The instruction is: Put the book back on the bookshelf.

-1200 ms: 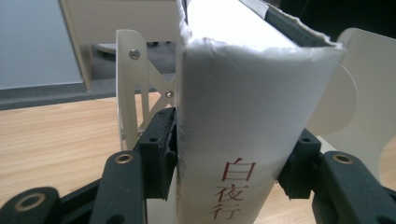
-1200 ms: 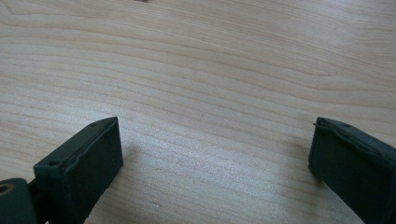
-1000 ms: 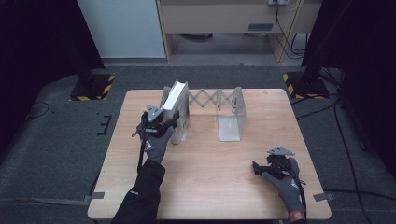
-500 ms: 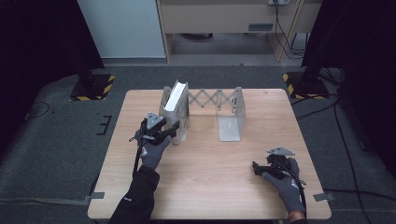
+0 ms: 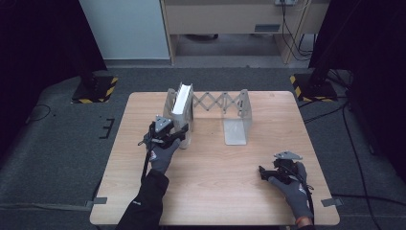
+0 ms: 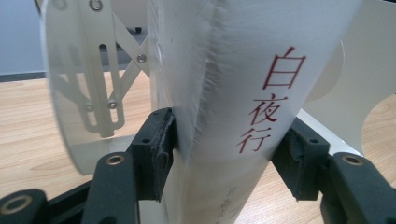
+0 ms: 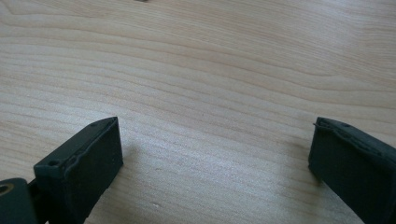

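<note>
A white book (image 5: 182,98) with red characters on its spine (image 6: 275,93) stands upright at the left end of a white expanding book rack (image 5: 220,101). My left gripper (image 5: 181,135) reaches it from the near side, and its jaws (image 6: 229,149) straddle the book's lower part. The jaws have just been opening; the pads (image 6: 159,140) lie right beside the covers without squeezing them. My right gripper (image 5: 262,171) rests low on the table at the near right, open, with bare wood between its jaws (image 7: 215,154).
The wooden table (image 5: 215,191) has the rack's flat end plate (image 5: 235,130) lying right of the book. A white rack wall (image 6: 84,84) stands close to the left of the left jaw. Dark floor and black-yellow stand feet (image 5: 95,91) surround the table.
The left hand has drawn slightly toward the near side, its jaws still around the book's lower part. The right hand has stayed put.
</note>
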Available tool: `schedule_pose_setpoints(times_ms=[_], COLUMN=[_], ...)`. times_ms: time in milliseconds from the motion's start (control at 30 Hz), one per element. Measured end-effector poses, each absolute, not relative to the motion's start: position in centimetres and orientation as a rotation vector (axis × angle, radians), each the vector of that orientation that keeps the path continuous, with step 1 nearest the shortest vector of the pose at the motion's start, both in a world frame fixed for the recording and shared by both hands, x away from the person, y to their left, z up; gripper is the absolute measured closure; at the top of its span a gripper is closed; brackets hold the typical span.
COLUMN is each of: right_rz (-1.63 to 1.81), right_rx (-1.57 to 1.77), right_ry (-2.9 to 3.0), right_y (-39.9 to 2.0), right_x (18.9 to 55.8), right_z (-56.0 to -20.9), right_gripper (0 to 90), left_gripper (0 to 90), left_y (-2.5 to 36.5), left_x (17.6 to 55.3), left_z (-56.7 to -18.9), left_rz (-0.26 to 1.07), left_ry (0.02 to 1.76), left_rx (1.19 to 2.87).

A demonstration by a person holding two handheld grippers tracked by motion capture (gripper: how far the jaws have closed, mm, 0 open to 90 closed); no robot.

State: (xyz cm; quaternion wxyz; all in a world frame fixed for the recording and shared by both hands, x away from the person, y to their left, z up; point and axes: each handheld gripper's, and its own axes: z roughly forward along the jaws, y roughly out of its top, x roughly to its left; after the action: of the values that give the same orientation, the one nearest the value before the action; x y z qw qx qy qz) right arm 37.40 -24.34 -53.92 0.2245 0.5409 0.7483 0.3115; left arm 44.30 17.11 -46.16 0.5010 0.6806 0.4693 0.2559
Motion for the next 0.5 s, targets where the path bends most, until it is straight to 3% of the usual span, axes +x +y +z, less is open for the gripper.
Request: schedule_pose_setpoints(times_ms=[500], right_rz=[0.862], right_rx=[1.489], right_ry=[2.069], right_y=[-24.3], right_x=[37.4], right_z=[-53.9], right_gripper=[3.2], left_gripper=[36.7], left_y=[15.5], left_x=[45.6], left_z=[-46.2], left_rz=[0.631], left_ry=[1.135], left_rx=[1.66])
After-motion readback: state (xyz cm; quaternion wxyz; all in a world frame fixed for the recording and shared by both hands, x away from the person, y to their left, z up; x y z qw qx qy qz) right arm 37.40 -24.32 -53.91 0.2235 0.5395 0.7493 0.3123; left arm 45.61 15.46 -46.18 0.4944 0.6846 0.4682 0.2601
